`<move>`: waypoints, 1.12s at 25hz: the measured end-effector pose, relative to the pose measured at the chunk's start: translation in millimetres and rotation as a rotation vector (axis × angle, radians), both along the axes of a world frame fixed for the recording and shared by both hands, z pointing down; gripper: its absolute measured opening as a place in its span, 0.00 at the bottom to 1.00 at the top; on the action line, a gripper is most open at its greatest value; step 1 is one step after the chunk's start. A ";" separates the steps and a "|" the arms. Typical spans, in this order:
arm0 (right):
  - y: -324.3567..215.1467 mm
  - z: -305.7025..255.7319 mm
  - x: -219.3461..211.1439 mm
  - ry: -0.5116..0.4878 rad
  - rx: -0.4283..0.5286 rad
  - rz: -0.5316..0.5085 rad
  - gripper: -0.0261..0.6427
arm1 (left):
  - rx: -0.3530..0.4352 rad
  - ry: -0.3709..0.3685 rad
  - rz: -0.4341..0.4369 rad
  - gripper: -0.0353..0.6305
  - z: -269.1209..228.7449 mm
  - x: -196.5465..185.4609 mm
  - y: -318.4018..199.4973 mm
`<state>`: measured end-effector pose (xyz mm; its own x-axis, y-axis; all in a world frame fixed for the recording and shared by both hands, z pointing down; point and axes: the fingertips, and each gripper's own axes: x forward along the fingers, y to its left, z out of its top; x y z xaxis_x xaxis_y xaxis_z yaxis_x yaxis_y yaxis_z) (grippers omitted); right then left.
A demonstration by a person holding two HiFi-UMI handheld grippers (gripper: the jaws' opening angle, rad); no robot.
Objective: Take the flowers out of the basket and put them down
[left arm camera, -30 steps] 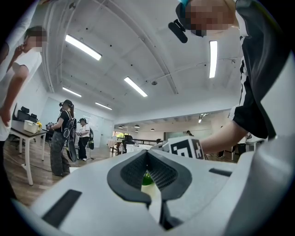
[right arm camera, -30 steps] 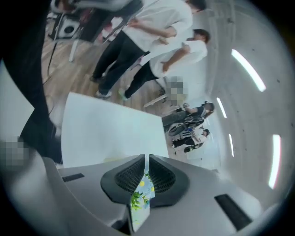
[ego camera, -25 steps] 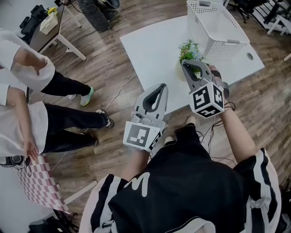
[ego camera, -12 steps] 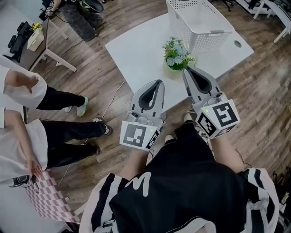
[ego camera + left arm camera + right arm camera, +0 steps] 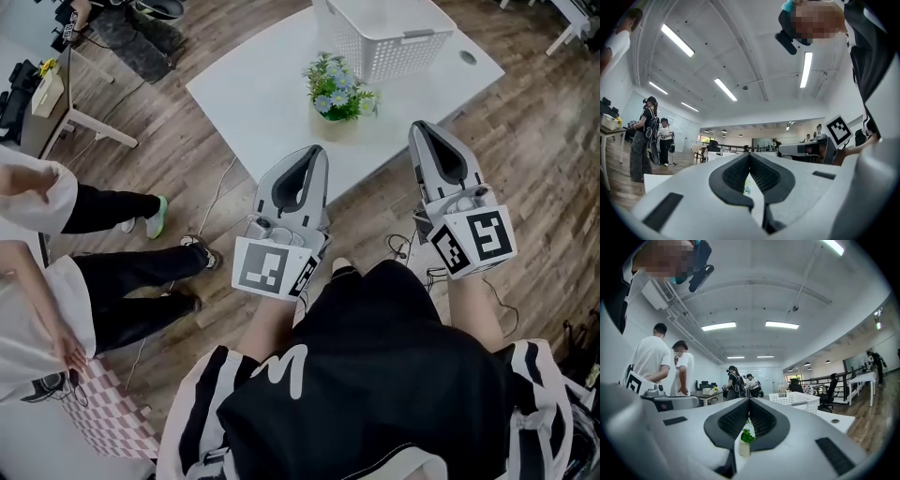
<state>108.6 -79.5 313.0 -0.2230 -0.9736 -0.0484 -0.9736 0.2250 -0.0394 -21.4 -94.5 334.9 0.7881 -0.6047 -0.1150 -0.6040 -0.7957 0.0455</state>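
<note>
The flowers (image 5: 339, 86), blue and white blooms with green leaves in a pale pot, stand upright on the white table (image 5: 262, 89), just in front of the white basket (image 5: 382, 36). My right gripper (image 5: 425, 127) is shut and holds nothing; it hangs off the table's near edge, to the right of the pot and apart from it. My left gripper (image 5: 316, 151) is shut and empty too, over the table's near edge below the pot. In the right gripper view the pot (image 5: 744, 444) shows through the gap behind the closed tips, with the basket (image 5: 794, 401) to its right.
Two people stand on the wooden floor at the left (image 5: 103, 234). A desk (image 5: 66, 94) with items is at the far left, and a cable (image 5: 220, 187) runs across the floor. A checkered cloth (image 5: 98, 412) lies at the lower left. More people and desks show in the right gripper view.
My right gripper has drawn back from the flowers toward my body and off the table. The flowers stay standing on the table. The left gripper has barely moved.
</note>
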 end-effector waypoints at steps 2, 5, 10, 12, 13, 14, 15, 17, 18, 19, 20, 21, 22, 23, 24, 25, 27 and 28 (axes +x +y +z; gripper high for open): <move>6.9 3.7 14.3 -0.046 -0.010 0.028 0.06 | -0.004 -0.007 0.014 0.06 3.5 5.5 4.7; 16.7 6.5 23.4 -0.070 -0.005 0.049 0.06 | -0.001 -0.006 0.034 0.06 4.7 13.5 12.0; 44.7 10.7 17.9 -0.057 -0.003 0.025 0.06 | 0.026 -0.009 0.093 0.06 3.1 34.2 38.6; 57.4 10.5 18.6 -0.051 0.000 0.028 0.06 | 0.031 -0.010 0.110 0.06 2.8 43.1 52.3; 63.8 9.9 18.4 -0.036 0.003 0.031 0.06 | 0.032 -0.010 0.118 0.06 2.6 47.2 59.3; 70.5 8.8 17.4 -0.021 0.006 0.031 0.06 | 0.034 -0.010 0.126 0.06 2.3 50.8 66.5; 77.8 7.3 15.7 -0.011 0.010 0.027 0.06 | 0.035 -0.010 0.133 0.06 1.9 53.7 74.1; 95.7 4.2 9.0 -0.014 0.018 -0.003 0.06 | 0.035 -0.007 0.145 0.06 1.5 57.3 92.7; 106.3 3.1 4.8 -0.022 0.020 -0.023 0.06 | 0.036 -0.007 0.152 0.06 1.4 58.3 103.7; 117.6 2.1 1.0 -0.026 0.023 -0.036 0.06 | 0.038 -0.006 0.159 0.06 1.3 59.1 115.5; 129.6 1.3 -1.8 -0.023 0.026 -0.041 0.06 | 0.041 -0.004 0.165 0.06 1.0 59.9 127.7; 142.2 0.8 -3.9 -0.013 0.029 -0.038 0.06 | 0.045 -0.002 0.171 0.06 0.6 60.5 140.4; 155.7 1.0 -5.7 0.000 0.030 -0.031 0.06 | 0.048 0.000 0.177 0.06 0.5 60.8 153.6; 169.9 2.1 -8.0 0.013 0.027 -0.026 0.06 | 0.050 0.003 0.182 0.06 0.5 60.7 167.8; 184.5 4.3 -10.8 0.027 0.020 -0.025 0.06 | 0.052 0.006 0.186 0.06 0.6 60.3 182.8; 199.2 7.0 -14.1 0.040 0.009 -0.029 0.06 | 0.054 0.009 0.190 0.06 0.6 60.1 198.5; 228.6 11.2 -19.5 0.060 -0.005 -0.036 0.06 | 0.057 0.014 0.200 0.06 0.3 60.8 231.0; 242.9 11.8 -20.9 0.064 -0.006 -0.035 0.06 | 0.058 0.015 0.205 0.06 0.1 61.6 247.1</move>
<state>87.6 163.4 324.8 -0.2595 -0.9653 -0.0274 -0.9656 0.2590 0.0213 40.2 152.6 335.0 0.8917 -0.4243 -0.1574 -0.4291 -0.9032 0.0039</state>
